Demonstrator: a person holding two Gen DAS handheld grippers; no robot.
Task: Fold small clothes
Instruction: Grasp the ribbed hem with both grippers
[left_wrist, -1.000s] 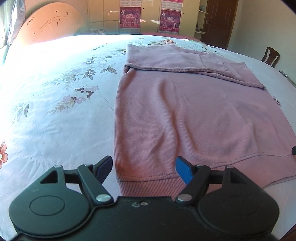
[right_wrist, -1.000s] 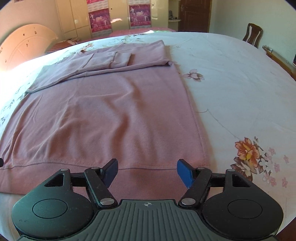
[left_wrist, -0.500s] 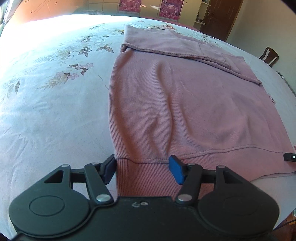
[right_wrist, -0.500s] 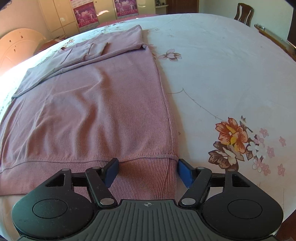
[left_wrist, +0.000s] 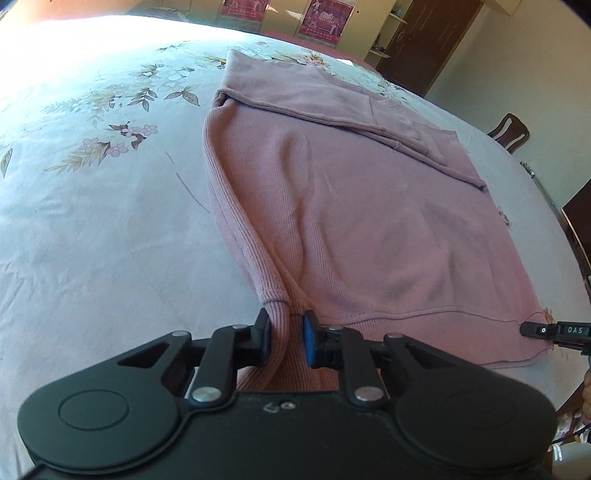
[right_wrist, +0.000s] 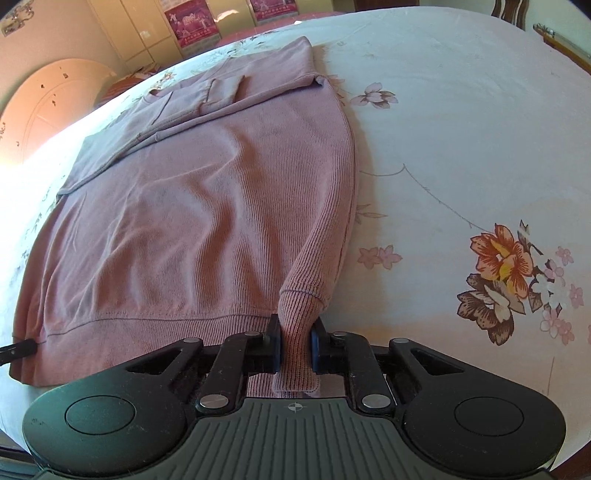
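Observation:
A pink knit sweater (left_wrist: 369, 221) lies flat on the bed, sleeves folded across its far end. It also shows in the right wrist view (right_wrist: 192, 229). My left gripper (left_wrist: 286, 334) is shut on the sweater's near left hem corner, the ribbed cloth bunched between the pads. My right gripper (right_wrist: 295, 345) is shut on the near right hem corner, which stands up in a pinched ridge. The tip of the right gripper shows at the right edge of the left wrist view (left_wrist: 554, 330).
The bed carries a pale floral sheet (left_wrist: 92, 221), (right_wrist: 461, 147). A wooden chair (left_wrist: 508, 131) and a dark door (left_wrist: 424, 40) stand beyond the far right side. Cupboards with posters (right_wrist: 192, 26) and a round headboard (right_wrist: 40, 107) are at the back.
Both grippers have closed from open onto the sweater's hem corners. The cloth at each corner is now bunched and lifted slightly off the sheet.

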